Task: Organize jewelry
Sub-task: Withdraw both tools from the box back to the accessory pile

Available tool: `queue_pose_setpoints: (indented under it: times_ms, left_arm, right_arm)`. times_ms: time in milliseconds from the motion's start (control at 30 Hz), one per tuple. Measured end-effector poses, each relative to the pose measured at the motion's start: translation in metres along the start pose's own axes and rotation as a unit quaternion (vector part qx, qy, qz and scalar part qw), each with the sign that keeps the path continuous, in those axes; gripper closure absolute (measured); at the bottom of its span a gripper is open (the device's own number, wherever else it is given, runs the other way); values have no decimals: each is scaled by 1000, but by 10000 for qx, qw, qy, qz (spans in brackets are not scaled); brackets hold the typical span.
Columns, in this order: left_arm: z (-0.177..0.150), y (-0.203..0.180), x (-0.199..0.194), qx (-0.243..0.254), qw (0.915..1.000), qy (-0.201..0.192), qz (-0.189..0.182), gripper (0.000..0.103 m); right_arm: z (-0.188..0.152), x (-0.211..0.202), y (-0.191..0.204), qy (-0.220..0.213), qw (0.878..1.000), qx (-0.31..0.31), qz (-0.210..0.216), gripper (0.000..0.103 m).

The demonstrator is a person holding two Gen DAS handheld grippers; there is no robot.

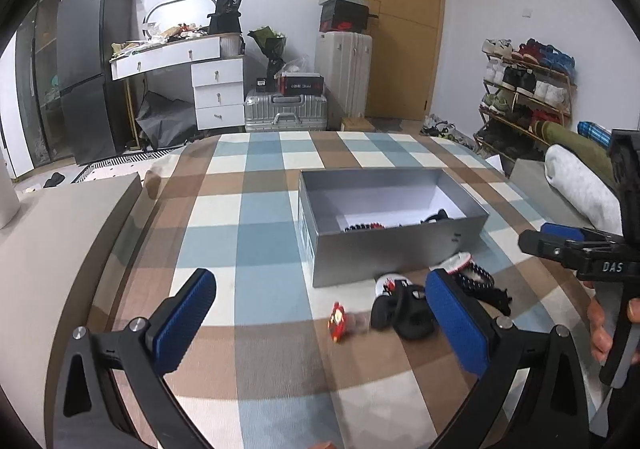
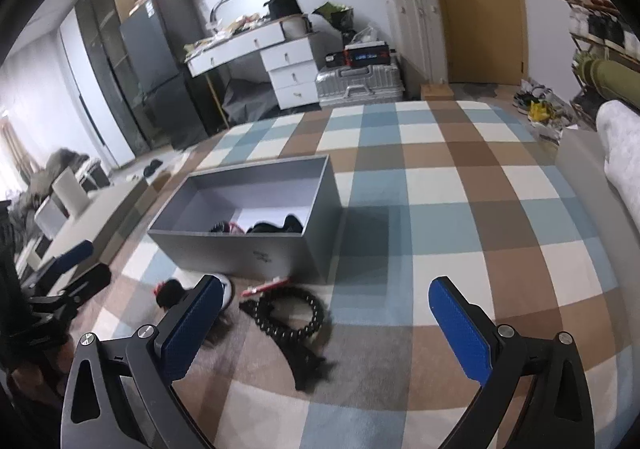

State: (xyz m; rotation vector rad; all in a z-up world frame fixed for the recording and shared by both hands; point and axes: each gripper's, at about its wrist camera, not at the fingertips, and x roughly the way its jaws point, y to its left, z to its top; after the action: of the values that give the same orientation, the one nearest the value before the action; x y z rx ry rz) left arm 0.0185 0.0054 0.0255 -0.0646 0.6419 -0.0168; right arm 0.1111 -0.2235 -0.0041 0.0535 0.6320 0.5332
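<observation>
A few dark and red bead pieces are seen inside the grey box (image 2: 256, 249), near wall side. Both the left gripper (image 1: 320, 313) and right gripper (image 2: 326, 313) are spread wide, nothing gripped.

a lived-in home bedroom: dresser (image 1: 200, 77), suitcases (image 1: 286, 111), shoe rack (image 1: 524, 89)

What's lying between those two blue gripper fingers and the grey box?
In the right wrist view, a black beaded bracelet lies on the checked cloth between the open right gripper and the grey cardboard box.
</observation>
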Motion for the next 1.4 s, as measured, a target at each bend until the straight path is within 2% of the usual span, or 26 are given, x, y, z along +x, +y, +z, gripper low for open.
queue_pose_setpoints:
  times_ms: [233, 900, 1233, 1400]
  left_arm:
    - [-6, -7, 6, 119, 9998, 128, -103, 1]
    - [-20, -12, 12, 189, 9988, 412, -192, 1]
    - [-21, -14, 14, 232, 9985, 471, -182, 1]
    - [-21, -14, 15, 235, 9984, 484, -178, 1]
  right_arm:
    - [-11, 13, 7, 432, 9987, -266, -93, 0]
    - [-27, 36, 7, 1015, 9939, -401, -176, 0]
    - [-33, 43, 9, 1268, 9896, -593, -324, 0]
    - [-37, 43, 7, 1444, 9841, -853, -589, 0]
